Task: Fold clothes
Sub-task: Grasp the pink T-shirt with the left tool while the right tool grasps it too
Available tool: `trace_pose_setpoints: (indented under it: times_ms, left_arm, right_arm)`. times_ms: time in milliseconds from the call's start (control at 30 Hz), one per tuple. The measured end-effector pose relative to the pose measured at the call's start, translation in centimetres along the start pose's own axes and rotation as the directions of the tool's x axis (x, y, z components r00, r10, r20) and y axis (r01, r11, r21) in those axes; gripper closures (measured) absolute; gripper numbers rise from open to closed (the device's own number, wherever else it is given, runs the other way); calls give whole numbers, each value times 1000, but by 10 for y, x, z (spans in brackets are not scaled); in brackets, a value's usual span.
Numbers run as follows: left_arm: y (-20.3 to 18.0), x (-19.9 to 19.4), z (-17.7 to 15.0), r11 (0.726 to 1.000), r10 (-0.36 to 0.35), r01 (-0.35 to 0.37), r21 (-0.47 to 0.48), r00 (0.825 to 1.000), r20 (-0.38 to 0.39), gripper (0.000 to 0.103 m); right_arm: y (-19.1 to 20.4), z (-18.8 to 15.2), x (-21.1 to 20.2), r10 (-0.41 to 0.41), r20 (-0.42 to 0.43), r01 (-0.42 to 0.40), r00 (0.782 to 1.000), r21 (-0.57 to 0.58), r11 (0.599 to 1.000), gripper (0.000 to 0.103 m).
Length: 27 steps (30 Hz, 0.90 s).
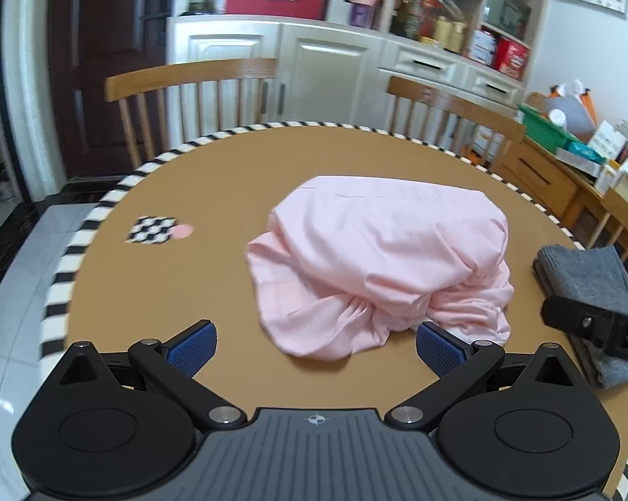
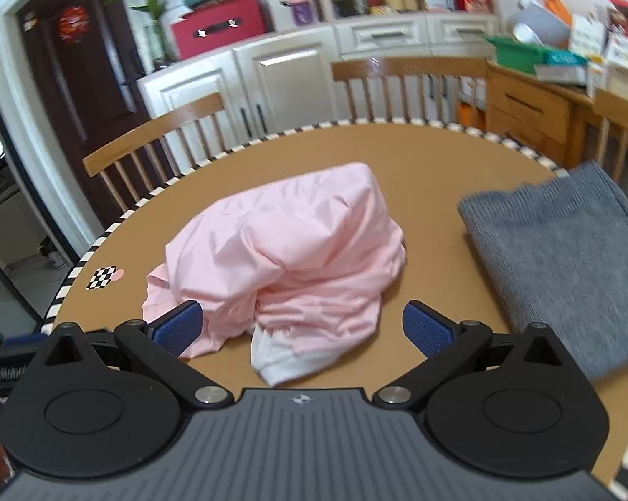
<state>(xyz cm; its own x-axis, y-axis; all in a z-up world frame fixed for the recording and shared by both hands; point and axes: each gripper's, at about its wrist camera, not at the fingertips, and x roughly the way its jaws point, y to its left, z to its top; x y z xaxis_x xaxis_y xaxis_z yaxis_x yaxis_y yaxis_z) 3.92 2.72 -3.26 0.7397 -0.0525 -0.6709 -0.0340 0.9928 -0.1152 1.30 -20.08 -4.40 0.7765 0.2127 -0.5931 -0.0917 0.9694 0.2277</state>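
Nearest, the left gripper point(image 1: 316, 344) and the right gripper point(image 2: 301, 327) are held with jaws spread wide, and nothing is grasped by either. Just beyond them, a crumpled pink garment point(image 1: 381, 263) is heaped in the middle of the round brown table point(image 1: 213, 175). To its right a folded grey knit garment point(image 2: 564, 259) is laid. Further away, wooden chairs point(image 1: 188, 79) and white cabinets point(image 1: 330, 62) are seen.
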Motion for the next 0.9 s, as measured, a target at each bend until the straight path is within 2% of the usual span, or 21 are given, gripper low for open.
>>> trace_pose_setpoints:
  times_ms: [33, 100, 167, 233, 400, 467, 500, 567, 633, 667, 800, 900]
  left_arm:
    - [0, 9, 3, 1000, -19, 19, 11, 1000, -6, 1]
    - [-2, 27, 8, 998, -53, 53, 43, 999, -3, 7]
    - [-5, 45, 13, 993, -77, 77, 92, 997, 1, 13]
    - [-9, 63, 18, 985, -103, 103, 141, 995, -4, 23]
    - [-20, 99, 25, 962, -121, 120, 245, 993, -12, 25]
    - [-24, 110, 26, 949, -153, 153, 276, 988, -24, 29]
    - [-25, 115, 26, 942, -173, 176, 287, 984, -36, 35]
    - [-28, 126, 26, 930, -213, 227, 290, 974, -79, 51]
    - [-27, 130, 27, 928, -235, 252, 274, 967, -95, 86]
    - [-26, 131, 28, 930, -241, 258, 262, 966, -95, 91]
    - [-20, 132, 32, 937, -264, 278, 213, 960, -93, 95]
    - [-14, 114, 39, 944, -264, 267, 195, 964, -42, 95]
  right_arm:
    - [1, 0, 7, -1, -10, 0, 1000, -27, 1000, 4]
    - [4, -1, 24, -9, -50, 5, 999, -76, 997, 20]
    - [4, -1, 42, -26, -111, 14, 993, -109, 994, 46]
    - [3, 0, 59, -31, -156, 11, 987, -127, 992, 50]
    - [5, 4, 93, -39, -218, 6, 975, -151, 989, 47]
    - [6, 5, 104, -28, -234, -9, 972, -152, 988, 52]
    - [5, 6, 108, -9, -241, -25, 970, -140, 990, 56]
    - [1, 7, 115, 29, -266, -56, 963, -94, 994, 90]
    - [-4, 8, 116, 57, -265, -73, 962, -48, 996, 93]
    - [-6, 10, 113, 67, -255, -79, 965, -39, 996, 95]
    - [-10, 17, 95, 78, -212, -91, 974, -52, 994, 98]
    - [-11, 26, 76, 80, -173, -97, 982, -98, 990, 98]
